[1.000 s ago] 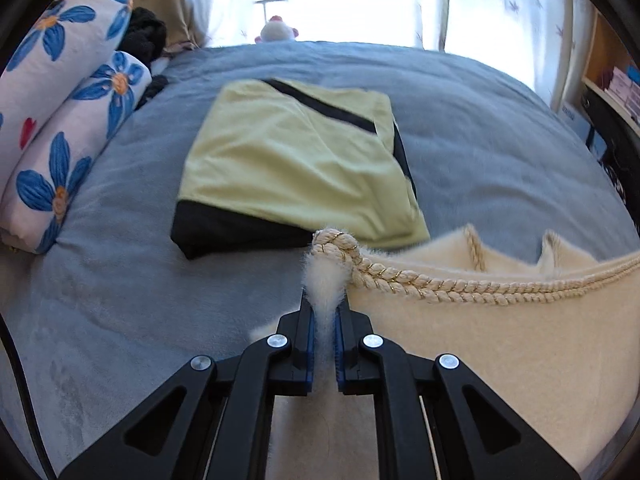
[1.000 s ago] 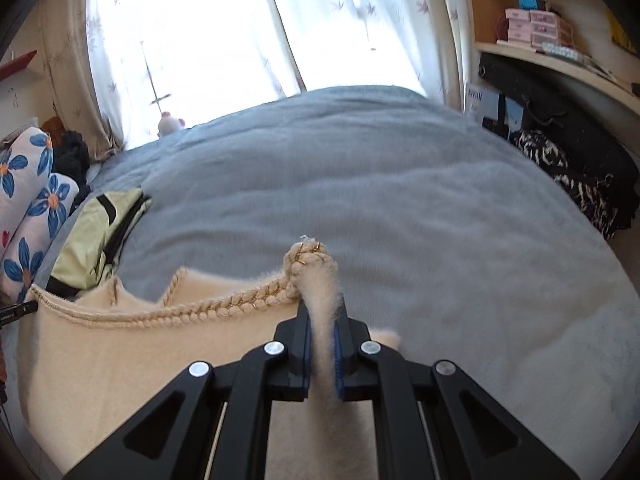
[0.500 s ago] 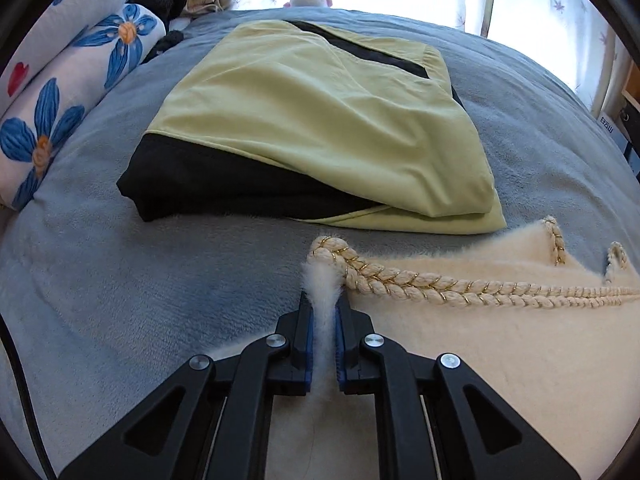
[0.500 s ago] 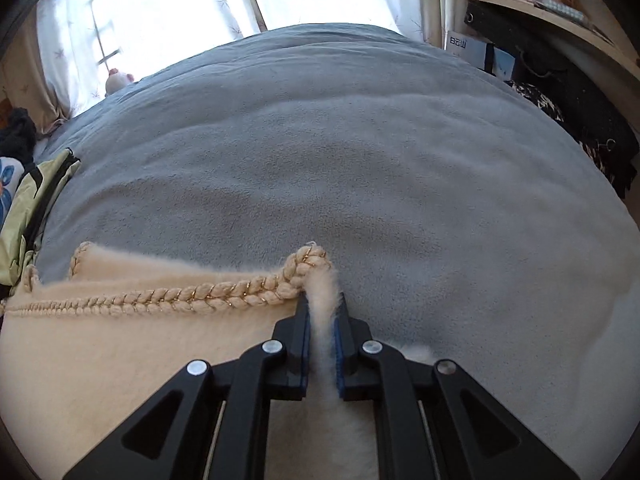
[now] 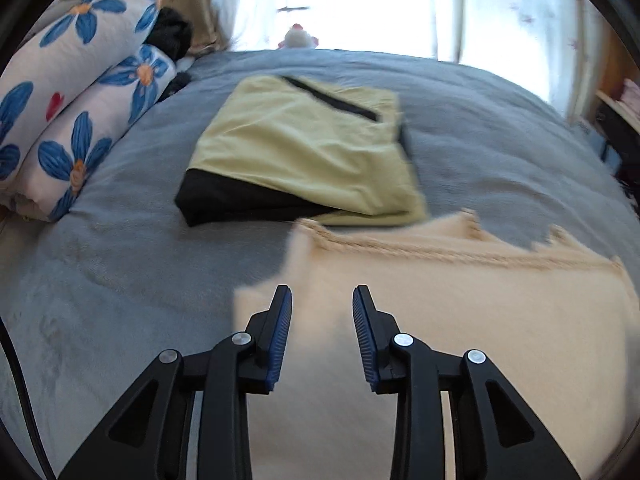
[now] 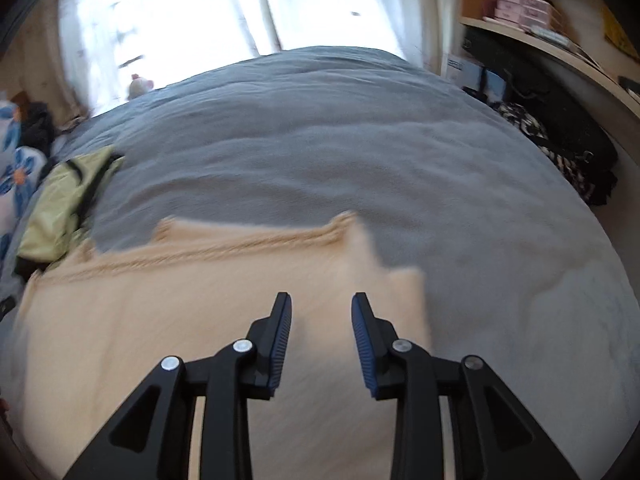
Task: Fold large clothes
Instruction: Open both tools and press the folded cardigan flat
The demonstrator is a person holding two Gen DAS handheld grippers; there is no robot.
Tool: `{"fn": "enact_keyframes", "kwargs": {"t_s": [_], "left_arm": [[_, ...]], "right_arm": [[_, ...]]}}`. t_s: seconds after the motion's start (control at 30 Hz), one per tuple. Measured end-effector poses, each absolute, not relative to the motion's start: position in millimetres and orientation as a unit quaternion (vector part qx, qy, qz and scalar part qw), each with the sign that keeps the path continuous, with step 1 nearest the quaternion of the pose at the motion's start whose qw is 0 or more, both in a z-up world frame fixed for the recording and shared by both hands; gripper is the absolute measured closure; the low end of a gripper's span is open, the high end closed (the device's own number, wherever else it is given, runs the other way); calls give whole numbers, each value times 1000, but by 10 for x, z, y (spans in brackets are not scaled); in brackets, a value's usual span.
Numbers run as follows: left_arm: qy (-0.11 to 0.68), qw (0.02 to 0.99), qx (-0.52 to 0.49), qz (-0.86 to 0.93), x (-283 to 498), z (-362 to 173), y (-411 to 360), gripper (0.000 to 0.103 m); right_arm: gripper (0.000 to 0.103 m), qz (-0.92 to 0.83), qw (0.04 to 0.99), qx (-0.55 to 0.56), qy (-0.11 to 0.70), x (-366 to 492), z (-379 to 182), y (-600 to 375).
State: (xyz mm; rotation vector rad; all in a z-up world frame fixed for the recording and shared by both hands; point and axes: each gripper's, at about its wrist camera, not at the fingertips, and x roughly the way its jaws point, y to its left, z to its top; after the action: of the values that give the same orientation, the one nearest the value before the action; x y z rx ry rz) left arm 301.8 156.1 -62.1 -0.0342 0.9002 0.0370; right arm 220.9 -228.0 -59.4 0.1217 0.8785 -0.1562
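Cream sweater (image 5: 460, 320), soft and limp, lies released beneath both half-open, just-parted, empty left fingers (image 5: 280, 320) and right fingers (image 6: 280, 320); regrip its braided edge (image 6: 248, 244) ahead.

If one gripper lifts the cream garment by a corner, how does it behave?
Probably floppy: the cream garment lies flat and follows the grey bedspread. Its fuzzy pile looks grippy rather than slick, so the left gripper should hold it. The braided trim looks thicker, maybe a firmer pinch point. It looks thick, so likely heavier than the folded green garment.
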Motion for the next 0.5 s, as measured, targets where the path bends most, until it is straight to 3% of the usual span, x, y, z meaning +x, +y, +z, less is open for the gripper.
{"fn": "enact_keyframes", "kwargs": {"t_s": [0.23, 0.43, 0.47, 0.5], "left_arm": [[471, 879, -69, -30, 2222, -776, 973, 73], [468, 883, -13, 43, 2034, -987, 1016, 69], [467, 882, -3, 64, 2016, -999, 1105, 65], [469, 879, -4, 81, 1997, -1018, 1230, 51]], "right_arm": [[70, 34, 894, 71, 441, 1694, -744, -1413], [73, -5, 897, 27, 442, 1435, -981, -1714], [73, -37, 897, 10, 441, 1371, -993, -1845], [72, -72, 895, -4, 441, 1313, -1010, -1982]]}}
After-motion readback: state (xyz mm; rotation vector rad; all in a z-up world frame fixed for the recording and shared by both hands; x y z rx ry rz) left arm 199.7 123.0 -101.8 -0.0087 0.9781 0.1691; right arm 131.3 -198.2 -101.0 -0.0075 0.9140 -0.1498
